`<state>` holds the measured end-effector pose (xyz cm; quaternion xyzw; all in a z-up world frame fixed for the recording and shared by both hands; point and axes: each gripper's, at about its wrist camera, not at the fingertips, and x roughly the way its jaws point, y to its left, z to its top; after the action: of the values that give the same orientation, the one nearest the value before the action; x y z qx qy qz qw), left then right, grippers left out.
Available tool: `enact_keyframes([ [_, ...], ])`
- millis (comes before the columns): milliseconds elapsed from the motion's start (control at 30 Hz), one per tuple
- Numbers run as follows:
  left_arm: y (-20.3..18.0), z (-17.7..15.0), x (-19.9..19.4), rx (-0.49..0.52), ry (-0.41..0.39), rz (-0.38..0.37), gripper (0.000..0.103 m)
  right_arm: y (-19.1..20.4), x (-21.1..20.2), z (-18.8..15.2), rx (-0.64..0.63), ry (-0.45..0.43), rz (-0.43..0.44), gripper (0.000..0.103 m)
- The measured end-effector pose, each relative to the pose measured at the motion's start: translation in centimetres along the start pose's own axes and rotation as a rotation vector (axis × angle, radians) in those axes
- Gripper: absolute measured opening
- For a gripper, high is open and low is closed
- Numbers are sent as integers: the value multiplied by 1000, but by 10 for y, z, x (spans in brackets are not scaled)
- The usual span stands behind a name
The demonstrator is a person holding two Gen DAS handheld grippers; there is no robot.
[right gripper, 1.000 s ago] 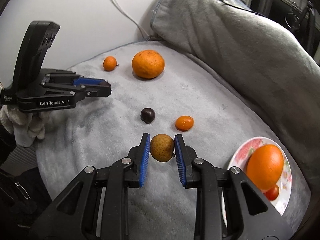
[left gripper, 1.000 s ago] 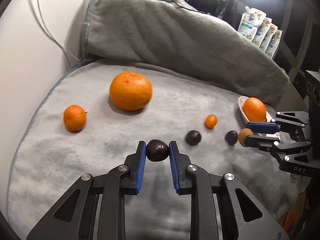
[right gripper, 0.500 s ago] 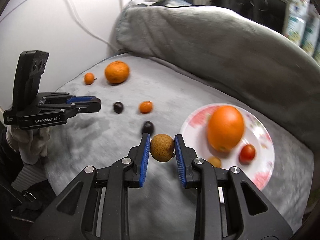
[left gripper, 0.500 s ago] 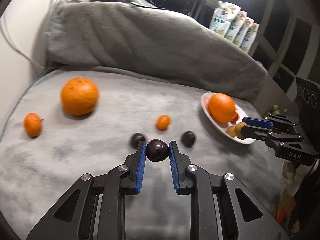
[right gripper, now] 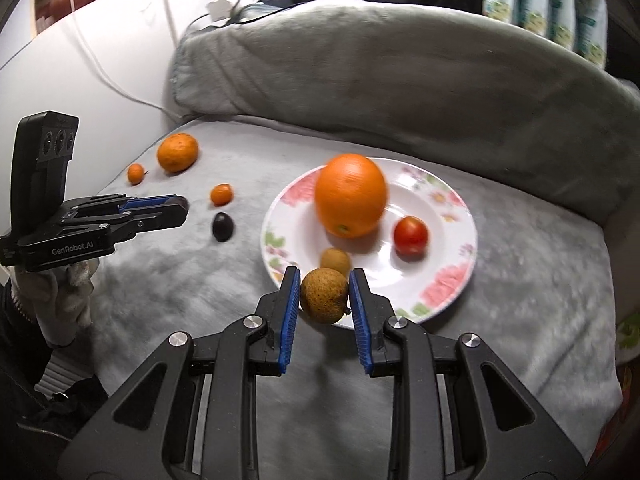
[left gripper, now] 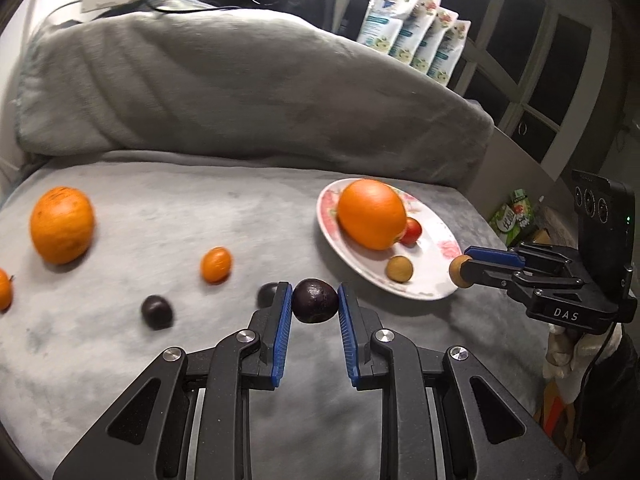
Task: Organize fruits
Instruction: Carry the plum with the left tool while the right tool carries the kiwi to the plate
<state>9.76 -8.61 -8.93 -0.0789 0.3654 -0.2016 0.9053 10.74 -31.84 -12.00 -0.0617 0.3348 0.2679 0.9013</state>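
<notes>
My left gripper [left gripper: 314, 306] is shut on a dark purple fruit [left gripper: 315, 300], held above the grey blanket [left gripper: 160, 220]. My right gripper [right gripper: 324, 296] is shut on a small brown fruit [right gripper: 323, 295] just over the near rim of the flowered plate [right gripper: 452, 280]. On the plate lie a large orange [right gripper: 351, 195], a red tomato [right gripper: 410, 235] and another brown fruit [right gripper: 336, 261]. Loose on the blanket are a big orange [left gripper: 62, 224], a kumquat [left gripper: 216, 265] and two dark fruits [left gripper: 157, 311], one [left gripper: 267, 293] half hidden behind my left finger.
A rolled grey cushion [left gripper: 240, 88] backs the blanket. Pouches [left gripper: 412, 32] stand behind it. A small mandarin [right gripper: 136, 173] lies at the far left beside the orange. A gloved hand [right gripper: 60, 300] holds the left gripper [right gripper: 182, 210]. White cables [right gripper: 120, 80] run down the wall.
Both grippers have swung right toward the plate, each still holding its fruit. The plate has come into full view and the brown fruit now hangs over its near rim.
</notes>
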Motion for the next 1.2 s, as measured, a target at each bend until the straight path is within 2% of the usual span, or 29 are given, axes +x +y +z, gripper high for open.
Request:
enact_keyframes([
  [500, -38, 15, 37, 72, 34, -14, 21, -35, -2, -7, 54, -9, -32, 26],
  [800, -48, 19, 57, 96, 63, -11, 21, -52, 6, -2, 78, -5, -42, 26],
  [1200, -48, 20, 61, 109, 72, -15, 22, -60, 15, 2, 100, 2, -30, 26],
])
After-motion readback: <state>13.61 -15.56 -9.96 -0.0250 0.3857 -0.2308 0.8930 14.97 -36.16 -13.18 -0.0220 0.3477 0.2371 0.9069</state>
